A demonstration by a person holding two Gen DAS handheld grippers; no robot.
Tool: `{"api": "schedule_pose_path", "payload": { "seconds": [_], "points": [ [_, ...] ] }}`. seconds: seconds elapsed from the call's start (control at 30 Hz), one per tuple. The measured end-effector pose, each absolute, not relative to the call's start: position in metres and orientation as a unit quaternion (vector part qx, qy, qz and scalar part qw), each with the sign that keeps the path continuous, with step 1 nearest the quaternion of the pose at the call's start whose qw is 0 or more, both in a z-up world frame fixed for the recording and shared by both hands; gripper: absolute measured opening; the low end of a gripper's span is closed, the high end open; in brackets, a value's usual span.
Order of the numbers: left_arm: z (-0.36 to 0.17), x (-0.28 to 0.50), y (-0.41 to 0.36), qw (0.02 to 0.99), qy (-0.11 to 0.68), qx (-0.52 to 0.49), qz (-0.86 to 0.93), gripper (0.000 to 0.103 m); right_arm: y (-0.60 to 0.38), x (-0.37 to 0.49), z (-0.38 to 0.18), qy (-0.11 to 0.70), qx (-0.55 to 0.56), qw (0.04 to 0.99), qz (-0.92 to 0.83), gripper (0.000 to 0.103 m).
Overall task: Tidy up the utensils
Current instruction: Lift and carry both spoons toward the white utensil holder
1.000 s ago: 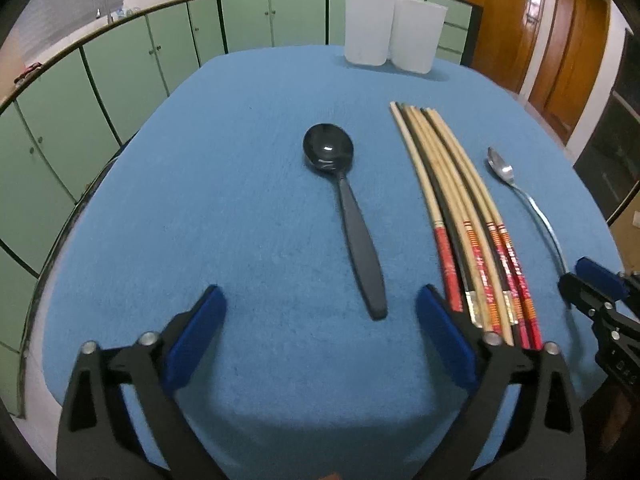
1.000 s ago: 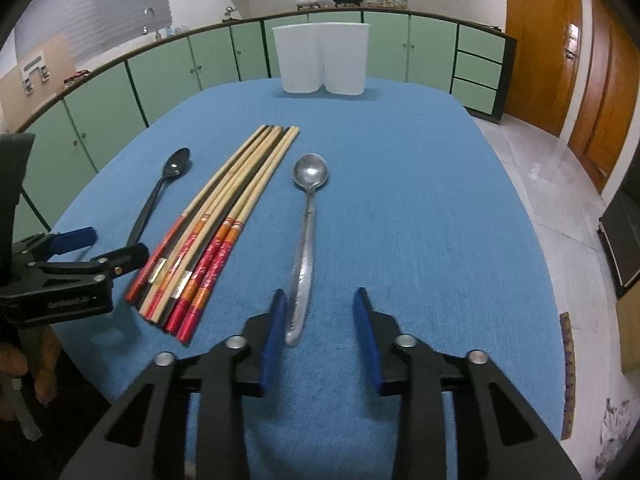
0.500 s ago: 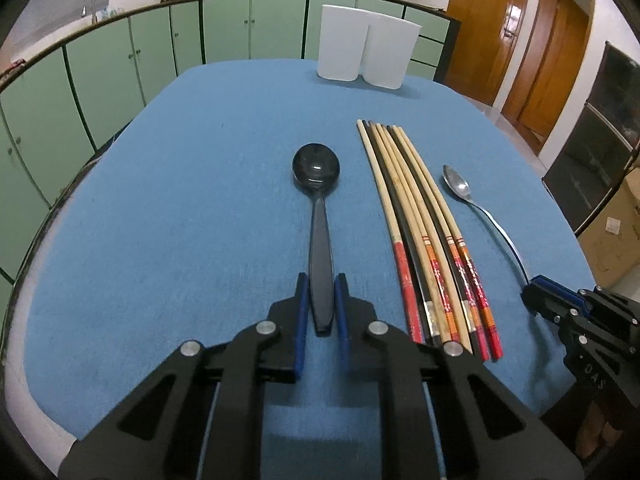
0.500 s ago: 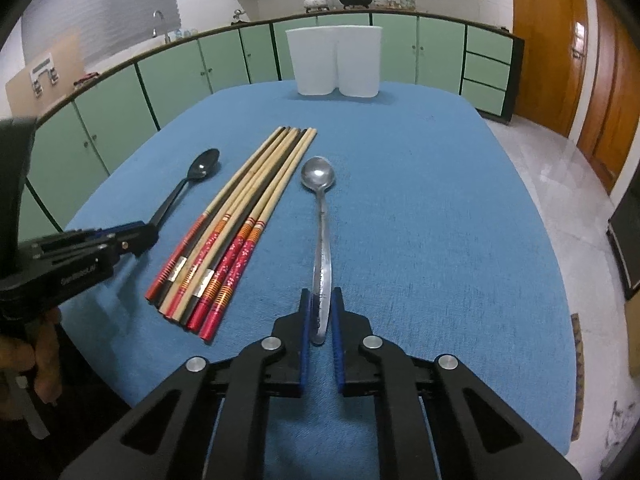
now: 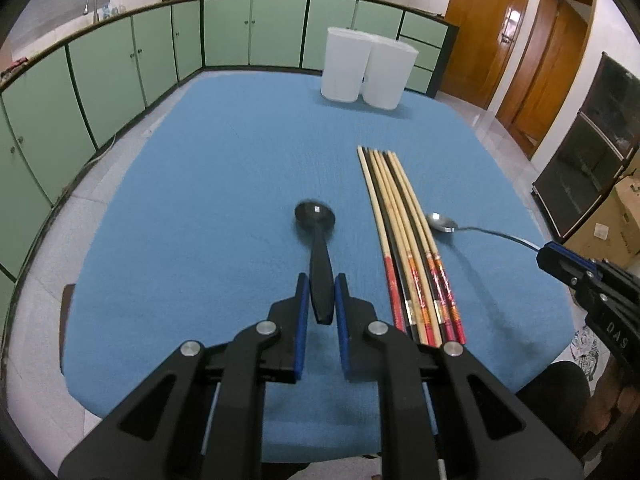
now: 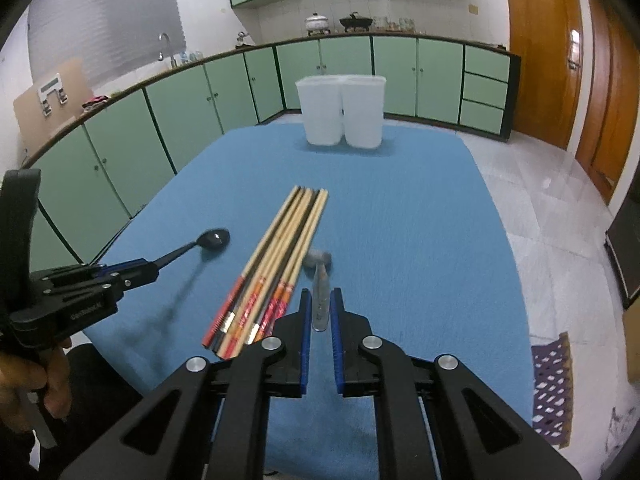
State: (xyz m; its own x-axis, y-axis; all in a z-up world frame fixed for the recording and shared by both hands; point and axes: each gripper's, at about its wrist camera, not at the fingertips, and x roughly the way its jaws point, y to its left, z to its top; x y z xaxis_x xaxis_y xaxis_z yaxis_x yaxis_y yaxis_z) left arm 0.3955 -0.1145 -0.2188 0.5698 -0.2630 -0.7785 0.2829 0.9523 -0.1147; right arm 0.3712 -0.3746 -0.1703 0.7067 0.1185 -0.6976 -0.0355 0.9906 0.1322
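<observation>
My left gripper (image 5: 320,284) is shut on the handle of a black spoon (image 5: 316,224), which hangs above the blue table (image 5: 208,184) and casts a shadow in the right wrist view. My right gripper (image 6: 320,298) is shut on the handle of a metal spoon (image 6: 319,264), also lifted off the cloth. The metal spoon (image 5: 442,222) shows in the left wrist view too, held by the right gripper (image 5: 544,254) at the right edge. Several chopsticks (image 5: 400,232) with red ends lie in a row between the two spoons. The left gripper (image 6: 148,268) appears at the left of the right wrist view.
Two white containers (image 5: 368,70) stand side by side at the table's far edge. Green cabinets (image 5: 120,68) curve around the left and back. A person's hand (image 6: 24,380) grips the left tool. Wooden doors (image 5: 504,28) are at the right.
Both grippers went from open to shut on their spoon handles. Both then rose, lifting the black spoon and the metal spoon off the table.
</observation>
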Motion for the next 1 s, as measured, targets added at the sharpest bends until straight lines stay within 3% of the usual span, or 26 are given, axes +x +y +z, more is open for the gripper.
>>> {"api": "schedule_pose_path", "payload": {
  "seconds": [0.7, 1.0],
  "points": [
    [-0.139, 0.42, -0.103, 0.875, 0.431, 0.042, -0.215, 0.011, -0.381, 0.394, -0.105, 0.387, 0.01, 0.921, 0.048, 0.009],
    [-0.093, 0.464, -0.122, 0.879, 0.408, 0.053, -0.239, 0.009, -0.387, 0.432, -0.063, 0.389, -0.001, 0.919, 0.061, 0.009]
  ]
}}
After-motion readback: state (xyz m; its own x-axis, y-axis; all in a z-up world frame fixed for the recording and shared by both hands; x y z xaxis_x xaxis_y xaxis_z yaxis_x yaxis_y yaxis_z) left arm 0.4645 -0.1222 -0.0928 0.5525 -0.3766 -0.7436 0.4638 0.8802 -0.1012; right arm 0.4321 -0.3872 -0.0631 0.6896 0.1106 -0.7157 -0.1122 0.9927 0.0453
